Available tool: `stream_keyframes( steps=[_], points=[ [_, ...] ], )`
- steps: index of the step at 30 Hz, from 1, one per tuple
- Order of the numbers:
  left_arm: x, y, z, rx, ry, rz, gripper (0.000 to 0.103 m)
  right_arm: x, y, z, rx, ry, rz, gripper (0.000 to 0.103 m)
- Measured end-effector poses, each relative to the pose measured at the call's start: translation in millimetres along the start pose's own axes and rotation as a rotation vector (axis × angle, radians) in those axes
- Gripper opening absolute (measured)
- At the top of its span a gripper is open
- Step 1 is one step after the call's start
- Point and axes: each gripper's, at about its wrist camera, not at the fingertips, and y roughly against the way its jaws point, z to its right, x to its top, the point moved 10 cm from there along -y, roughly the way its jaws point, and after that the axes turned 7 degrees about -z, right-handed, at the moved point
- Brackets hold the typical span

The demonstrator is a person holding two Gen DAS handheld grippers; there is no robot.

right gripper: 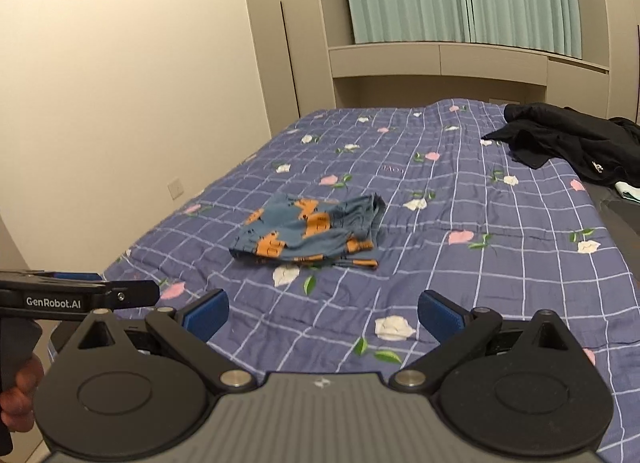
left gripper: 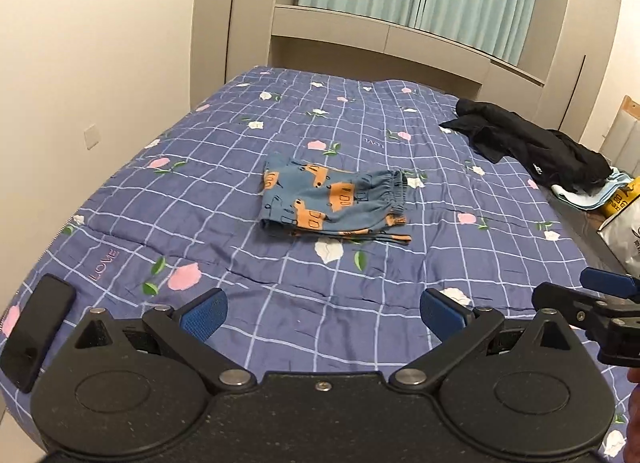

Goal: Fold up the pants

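Small blue pants with orange vehicle prints (left gripper: 334,201) lie folded in a compact bundle on the middle of the bed, waistband to the right; they also show in the right wrist view (right gripper: 308,231). My left gripper (left gripper: 322,313) is open and empty, held above the near part of the bed, well short of the pants. My right gripper (right gripper: 322,313) is open and empty too, at about the same distance. The right gripper shows at the right edge of the left wrist view (left gripper: 600,303), and the left gripper at the left edge of the right wrist view (right gripper: 80,295).
The bed has a blue checked quilt with flowers (left gripper: 200,191). A black phone (left gripper: 36,327) lies at its near left corner. A black jacket (left gripper: 532,143) lies at the far right, with a bag and cloth (left gripper: 616,203) beside the bed. A wall is on the left, cabinets and curtains behind.
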Motion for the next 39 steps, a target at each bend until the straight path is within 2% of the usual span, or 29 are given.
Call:
stream_keyframes(
  steps=[10,39],
  points=[
    [1,3,-1,-0.009,0.033,-0.003,0.102,9,12,-2,0.000,0.005,0.032,0.103],
    [2,5,-5,-0.014,0.043,0.000,0.102,13,16,-6,0.011,0.007,0.042,0.103]
  ],
)
